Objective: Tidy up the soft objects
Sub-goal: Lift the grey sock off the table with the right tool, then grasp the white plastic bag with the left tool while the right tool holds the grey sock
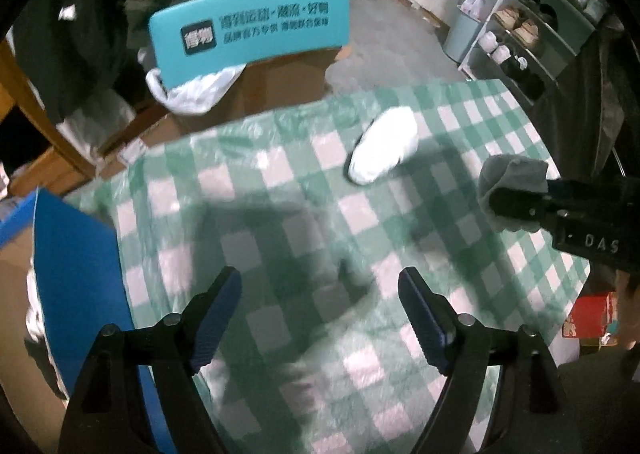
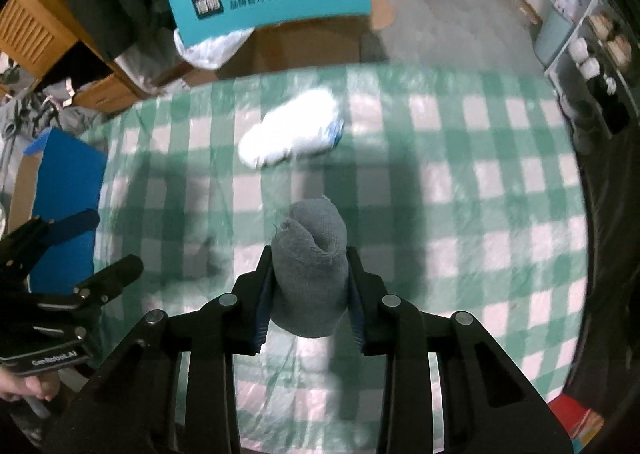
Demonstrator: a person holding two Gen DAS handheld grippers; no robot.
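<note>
A rolled grey sock [image 2: 310,266] is clamped between my right gripper's [image 2: 310,274] fingers, held above the green checked tablecloth [image 2: 460,189]. The same sock [image 1: 508,177] and the right gripper [image 1: 516,205] show at the right of the left wrist view. A rolled white sock [image 2: 292,129] lies on the cloth beyond it; it also shows in the left wrist view [image 1: 384,145]. My left gripper [image 1: 320,306] is open and empty over the cloth's near part, and appears at the left edge of the right wrist view [image 2: 96,242].
A blue box [image 1: 76,254] stands at the table's left edge. A teal chair back [image 1: 252,29] with cardboard boxes and plastic bags is behind the table. A shoe rack [image 1: 532,33] is at the far right. A red box [image 1: 592,314] sits low right.
</note>
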